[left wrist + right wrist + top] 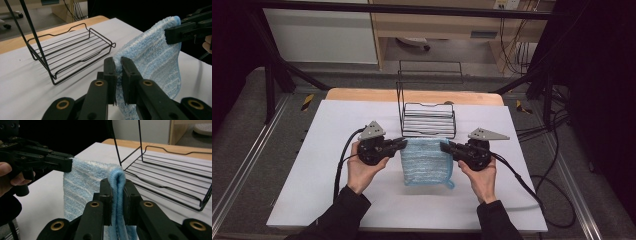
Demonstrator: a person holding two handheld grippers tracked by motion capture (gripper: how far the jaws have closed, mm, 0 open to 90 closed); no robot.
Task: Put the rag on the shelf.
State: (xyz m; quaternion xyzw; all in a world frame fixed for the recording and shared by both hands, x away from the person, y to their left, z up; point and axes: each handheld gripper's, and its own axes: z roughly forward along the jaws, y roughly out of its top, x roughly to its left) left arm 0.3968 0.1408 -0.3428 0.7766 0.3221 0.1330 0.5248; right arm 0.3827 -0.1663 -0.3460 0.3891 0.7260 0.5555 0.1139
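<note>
The left gripper (403, 143) pinches the near-left top corner of the light blue fluffy terry cloth (426, 161), its jaws clamped on the fabric edge, as the left gripper view (118, 68) shows. The cloth hangs between the two tools, lifted at its top edge with its lower part resting on the white table sheet (327, 165), just in front of the black wire rack (428, 120). The right gripper (445, 146) grips the opposite top corner; in the right gripper view (117, 185) a folded ridge of cloth (85, 185) is squeezed between its closed jaws.

The step in hand seems to be carrying the cloth to the rack, or spreading it. To do it well, both hands should rise together and keep the top edge taut and level, so neither corner slips out. The right grip looks deep and safe; the left holds closer to the hem, so pull gently on that side. Lift high enough for the hanging edge and its small loop (451, 184) to clear the rack's front wire (82, 67) before moving forward, or the pile may snag there.
</note>
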